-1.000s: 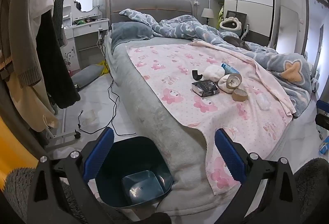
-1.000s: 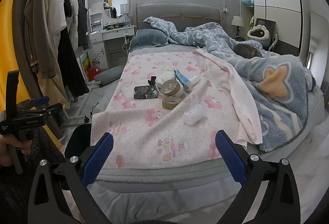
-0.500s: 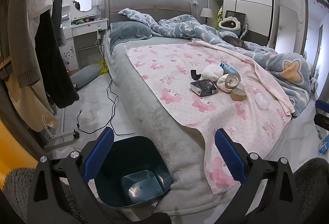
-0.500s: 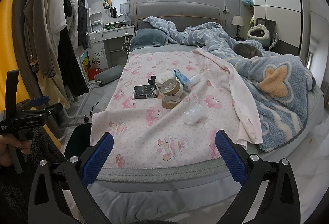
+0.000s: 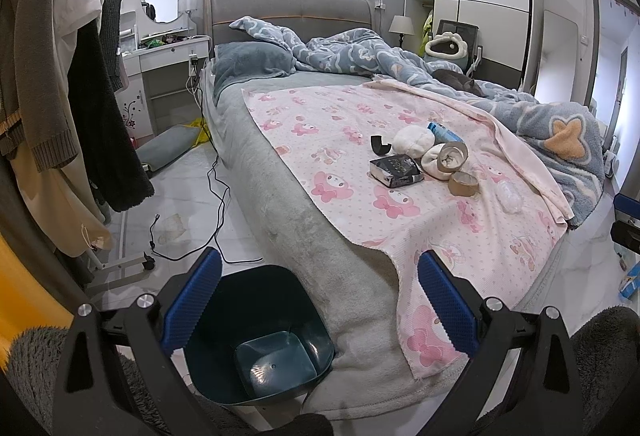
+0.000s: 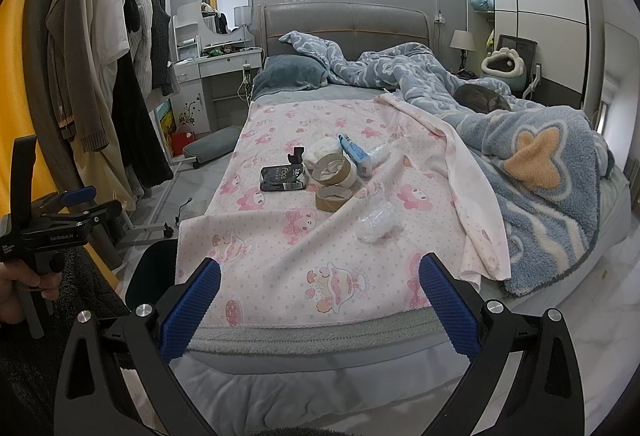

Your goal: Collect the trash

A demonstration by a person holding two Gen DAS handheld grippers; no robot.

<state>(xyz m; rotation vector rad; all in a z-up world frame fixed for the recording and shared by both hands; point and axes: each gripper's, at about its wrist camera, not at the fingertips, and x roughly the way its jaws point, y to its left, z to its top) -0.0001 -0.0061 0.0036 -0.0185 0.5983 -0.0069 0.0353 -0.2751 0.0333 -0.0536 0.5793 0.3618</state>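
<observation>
1. We hold the left gripper point(image 5: 318, 300) spread wide and empty, over the near left bed corner.
2. Our right gripper point(image 6: 319, 305) is likewise spread and empty at the bed's near edge.
3. The trash sits mid-bed on the pink sheet point(image 6: 280, 252): a black packet point(image 6: 282, 178), tape rolls point(image 6: 332, 198), a crumpled plastic wrap point(image 6: 376, 224).
4. The dark bin point(image 5: 256, 332) stands on the floor, just beside the bed's near left corner.

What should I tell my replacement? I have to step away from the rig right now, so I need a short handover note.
Left gripper: open, empty, over the dark bin on the floor at the bed's corner.
Right gripper: open, empty, at the foot of the bed.
Trash all lies on the pink blanket: black packet, two tape rolls, blue tube, crumpled clear plastic, white wads.
Done: nothing picked up; the bin looks empty.
Left: carry every piece to the bin.
</observation>
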